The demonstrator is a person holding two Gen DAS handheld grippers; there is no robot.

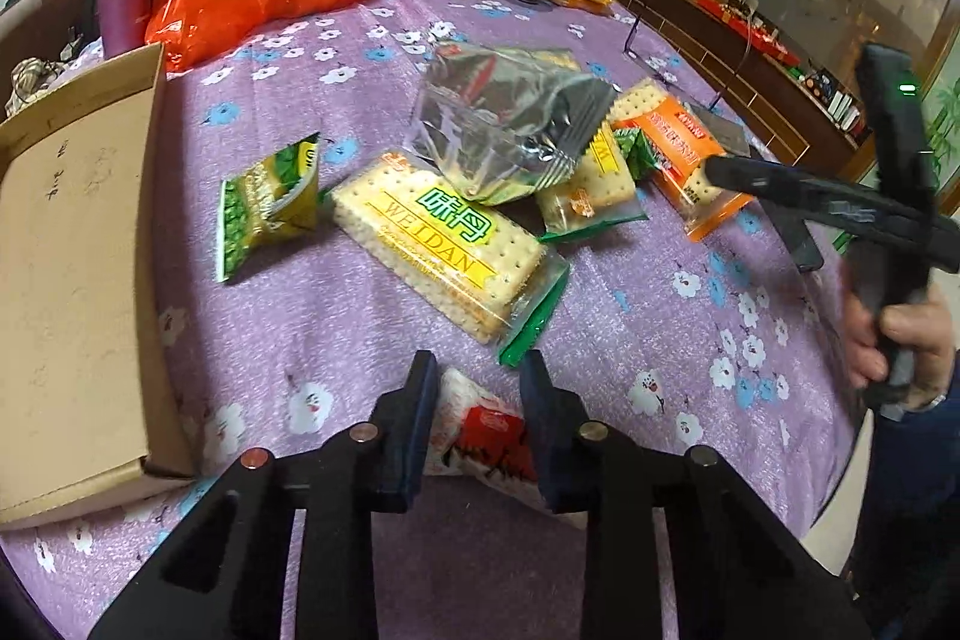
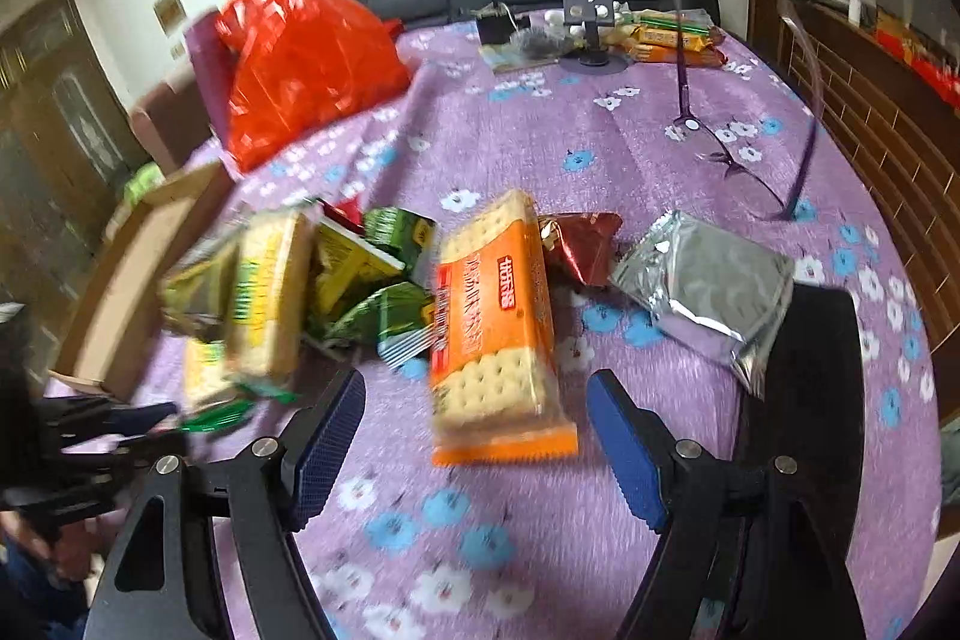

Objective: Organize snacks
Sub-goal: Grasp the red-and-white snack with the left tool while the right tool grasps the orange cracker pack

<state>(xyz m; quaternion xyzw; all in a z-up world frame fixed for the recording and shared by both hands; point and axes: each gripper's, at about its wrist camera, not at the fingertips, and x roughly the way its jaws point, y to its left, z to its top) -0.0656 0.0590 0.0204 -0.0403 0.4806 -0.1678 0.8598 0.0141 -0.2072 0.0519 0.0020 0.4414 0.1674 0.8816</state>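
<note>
nearest in the left wrist view, the left gripper [image 1: 479, 370] is clenched on a small red and white snack packet [image 1: 480, 436] lying on the purple flowered tablecloth [image 1: 630, 304], its dark pads pressing the packet from both sides; just beyond it lies the yellow weidan cracker pack [image 1: 441, 244], with a green pea packet [image 1: 267, 208] to its left near the edge of the open cardboard box [image 1: 78, 244]; a silver foil bag [image 1: 510, 118] sits tilted on top of the pile behind the crackers, and an orange cracker pack [image 1: 681, 154] lies to the right; in the right wrist view, the right gripper [image 2: 477, 382] stands released, its blue pads wide apart either side of the near end of that orange cracker pack [image 2: 495, 334] without touching it; a red foil packet [image 2: 585, 241] and another silver foil bag [image 2: 708, 280] lie just behind, spectacles [image 2: 744, 160] further off; a red plastic bag [image 2: 306, 64] and a phone stand [image 2: 588, 10] are at the far end
</note>
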